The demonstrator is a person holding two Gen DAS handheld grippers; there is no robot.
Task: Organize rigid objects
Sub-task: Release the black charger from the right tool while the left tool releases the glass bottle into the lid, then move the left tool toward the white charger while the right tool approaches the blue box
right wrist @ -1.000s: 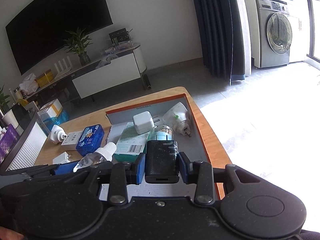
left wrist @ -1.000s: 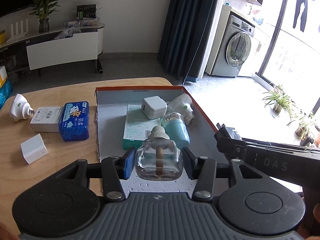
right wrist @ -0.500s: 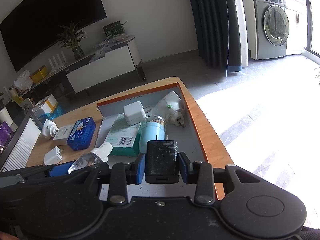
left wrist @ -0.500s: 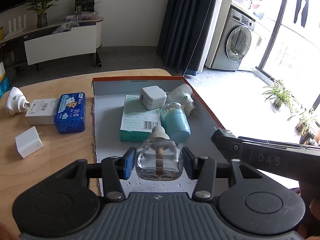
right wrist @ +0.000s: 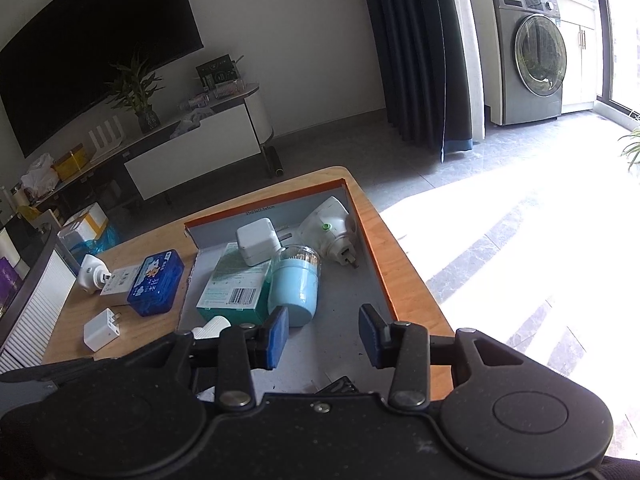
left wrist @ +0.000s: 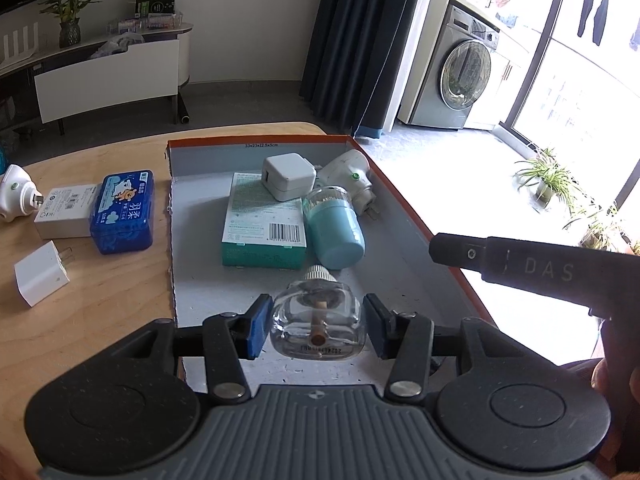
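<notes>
The left tongs (left wrist: 316,326) have their blue pads spread a little, a thin gap showing on each side of the clear glass bottle (left wrist: 318,326) that sits between them with its white ribbed cap pointing away. Whether the bottle rests on the floor of the box is hard to say from here. The right tongs (right wrist: 323,336) are spread wide with nothing between the pads; just beneath them a dark corner of something peeks out (too hidden to identify).

Both pairs hang over the near end of the orange-rimmed box (left wrist: 404,204), which lies on the wooden bench (left wrist: 100,292). Just ahead of the left tongs, inside the box, a green-and-white carton (left wrist: 264,224) lies flat, with a pale blue canister (left wrist: 336,228) on its side touching the carton's right edge. A white cube charger (left wrist: 287,176) sits on the carton's far end, and a white plug-in device (left wrist: 348,168) with a green dot lies in the far right corner.

Off to the left of the tongs, outside the box, a blue tin (left wrist: 122,210) lies against a flat white box (left wrist: 66,212), with another white plug-in (left wrist: 14,194) beyond it and a small white adapter (left wrist: 40,274) nearer by.
</notes>
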